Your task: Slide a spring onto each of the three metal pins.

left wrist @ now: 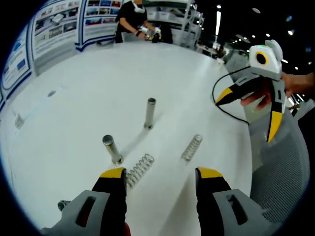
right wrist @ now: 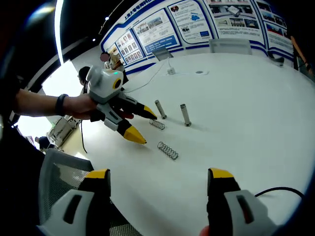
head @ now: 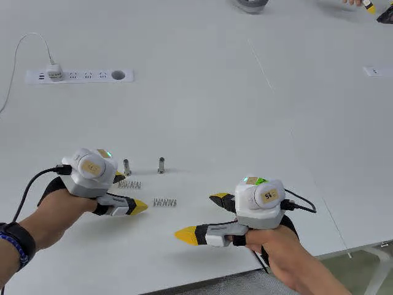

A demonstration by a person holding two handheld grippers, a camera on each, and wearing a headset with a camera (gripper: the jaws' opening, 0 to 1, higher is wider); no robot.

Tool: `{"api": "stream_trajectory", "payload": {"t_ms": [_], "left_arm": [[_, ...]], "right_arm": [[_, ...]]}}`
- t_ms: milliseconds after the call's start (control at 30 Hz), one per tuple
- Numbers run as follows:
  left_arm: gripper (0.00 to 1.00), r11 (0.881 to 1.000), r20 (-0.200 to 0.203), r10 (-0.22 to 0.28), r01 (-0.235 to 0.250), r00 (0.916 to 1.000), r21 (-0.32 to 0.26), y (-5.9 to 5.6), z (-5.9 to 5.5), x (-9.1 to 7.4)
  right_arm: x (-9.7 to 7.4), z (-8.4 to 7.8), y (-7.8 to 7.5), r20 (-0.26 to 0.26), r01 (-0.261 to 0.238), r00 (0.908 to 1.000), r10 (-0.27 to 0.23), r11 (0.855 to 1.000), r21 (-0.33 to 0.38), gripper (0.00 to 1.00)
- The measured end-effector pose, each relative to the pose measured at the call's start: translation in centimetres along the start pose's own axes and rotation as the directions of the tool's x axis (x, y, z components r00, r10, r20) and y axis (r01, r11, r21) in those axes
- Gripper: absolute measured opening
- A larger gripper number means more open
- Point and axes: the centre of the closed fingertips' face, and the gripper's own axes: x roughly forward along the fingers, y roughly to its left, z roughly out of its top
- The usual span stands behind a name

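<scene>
Closest to us: L claw & R claw, both w/ jaws spread wide, gripping nothing, over the white bench. Going L to R: 1st spring lies flat right at one jaw tip of L claw. 1st pin stands upright just beyond that tip. 2nd spring lies flat ahead of L claw, btw the two claws. 2nd pin stands upright further ahead. Both pins are bare. R claw points toward 2nd spring, apart from it.
</scene>
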Motion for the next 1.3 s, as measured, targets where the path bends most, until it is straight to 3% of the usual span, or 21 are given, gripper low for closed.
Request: {"api": "stream_trajectory", "payload": {"t_ms": [267,300,367,500,667,733,1033,1300], "left_arm": [[0.48,1.0,-0.032,0.011,-0.012,0.9994,-0.009,0.1,-1.7,0.4],[0.46,1.0,-0.013,0.029,-0.029,0.9995,-0.002,0.2,-1.5,0.5],[0.4,0.999,-0.031,0.042,-0.041,0.9986,0.014,0.2,-1.9,0.2],[0.31,0.997,-0.026,0.083,-0.083,0.9962,-0.003,1.1,-2.0,0.3],[0.19,0.985,-0.037,0.158,-0.155,0.9867,0.076,2.3,-2.1,0.5],[0.17,0.984,-0.041,0.163,-0.159,0.9859,0.086,2.3,-2.2,0.7],[0.11,0.976,-0.042,0.213,-0.211,0.9761,0.049,2.6,-2.2,0.6],[0.1,0.975,-0.063,0.218,-0.219,0.974,-0.02,1.9,-3.8,-0.9]], "right_arm": [[0.1,0.0,0.2,-0.005,-0.011,0.9999,0.011,1.0,-0.006,0.82],[0.1,0.0,0.3,-0.005,-0.013,0.9999,0.013,1.0,-0.007,0.82],[0.2,0.1,0.5,-0.006,-0.017,0.9998,0.017,1.0,-0.009,0.82],[0.2,0.1,0.5,-0.008,-0.02,0.9998,0.02,1.0,-0.011,0.82],[0.2,0.4,0.5,0.006,-0.02,0.9998,0.02,1.0,-0.013,0.82],[0.2,0.4,0.6,0.007,-0.023,0.9997,0.023,1.0,-0.008,0.82],[0.5,0.5,1.1,0.003,-0.038,0.9993,0.038,0.999,-0.02,0.83],[0.4,0.8,1.2,0.006,-0.033,0.9994,0.033,0.999,-0.02,0.82]]}}
